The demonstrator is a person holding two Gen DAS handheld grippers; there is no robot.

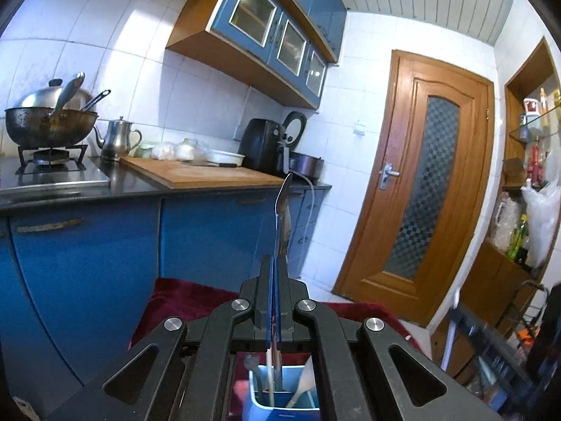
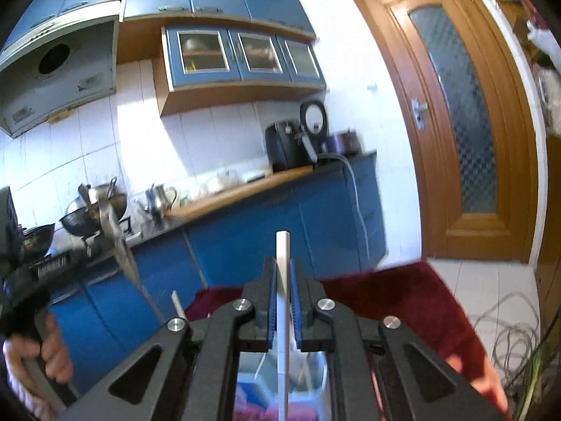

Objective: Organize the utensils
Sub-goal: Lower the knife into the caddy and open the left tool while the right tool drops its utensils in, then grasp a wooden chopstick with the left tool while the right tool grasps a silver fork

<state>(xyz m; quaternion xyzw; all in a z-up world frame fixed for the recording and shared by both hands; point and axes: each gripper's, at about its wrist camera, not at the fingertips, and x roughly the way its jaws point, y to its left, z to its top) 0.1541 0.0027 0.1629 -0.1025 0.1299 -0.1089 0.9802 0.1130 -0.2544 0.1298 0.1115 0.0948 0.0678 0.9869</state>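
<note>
Above the holder [image 1: 285,391], left gripper [image 1: 277,273] clamps a spoon [image 1: 283,210] (right [image 2: 284,280] pinches a chopstick [image 2: 283,280]).

Glossy blue lower cabinet doors [image 1: 210,231] under a black countertop [image 1: 133,179]. Brown wooden door [image 1: 420,182] at three o'clock, checker-patterned frosted pane. Dark red cloth [image 2: 403,291]. Pale blue plastic utensil holder [image 1: 280,410] at six o'clock.

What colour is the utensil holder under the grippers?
Light blue with a white rim: the utensil holder, clearest in the left wrist view.
</note>
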